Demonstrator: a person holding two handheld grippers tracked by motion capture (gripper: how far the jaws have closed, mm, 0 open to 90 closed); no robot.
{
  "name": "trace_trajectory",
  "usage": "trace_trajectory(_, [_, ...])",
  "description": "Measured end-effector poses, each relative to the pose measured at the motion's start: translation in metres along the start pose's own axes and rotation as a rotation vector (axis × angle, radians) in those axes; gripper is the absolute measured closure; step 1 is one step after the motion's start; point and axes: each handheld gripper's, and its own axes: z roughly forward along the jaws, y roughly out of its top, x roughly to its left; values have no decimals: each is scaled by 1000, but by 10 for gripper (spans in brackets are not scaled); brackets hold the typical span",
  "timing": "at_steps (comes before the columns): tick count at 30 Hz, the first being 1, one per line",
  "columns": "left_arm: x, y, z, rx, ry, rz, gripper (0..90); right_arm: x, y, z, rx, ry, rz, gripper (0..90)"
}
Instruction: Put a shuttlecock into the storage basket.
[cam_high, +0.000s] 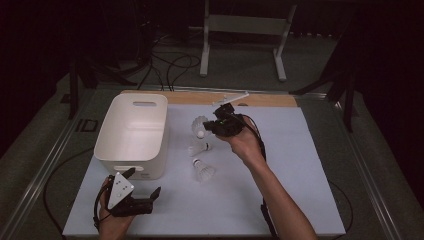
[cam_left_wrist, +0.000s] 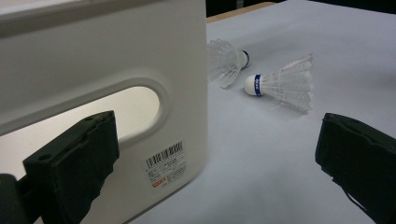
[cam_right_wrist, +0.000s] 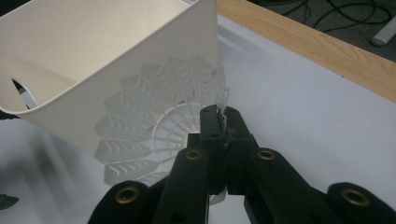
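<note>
Dim room, cable-strewn grey floor (cam_high: 240, 75)

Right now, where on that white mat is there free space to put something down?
The mat's right half, beyond the right gripper, is bare, as is the front strip beside the left gripper. It is crowded between the bin and the two lying shuttlecocks.

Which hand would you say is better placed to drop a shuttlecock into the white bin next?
The right. The right gripper is shut on a shuttlecock beside the bin, while the left gripper sits open and empty by the bin's near wall.
</note>
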Motion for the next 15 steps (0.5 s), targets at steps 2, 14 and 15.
trace_trajectory(2, [0,0,0,0,0,0,3,1,1,0,-1,3,-3,893])
trace_trajectory(14, [0,0,0,1,-1,1,3,6,5,2,-4,13,-8,893])
trace_trajectory(15, [0,0,0,1,-2,2,3,6,5,2,-4,13,-8,893])
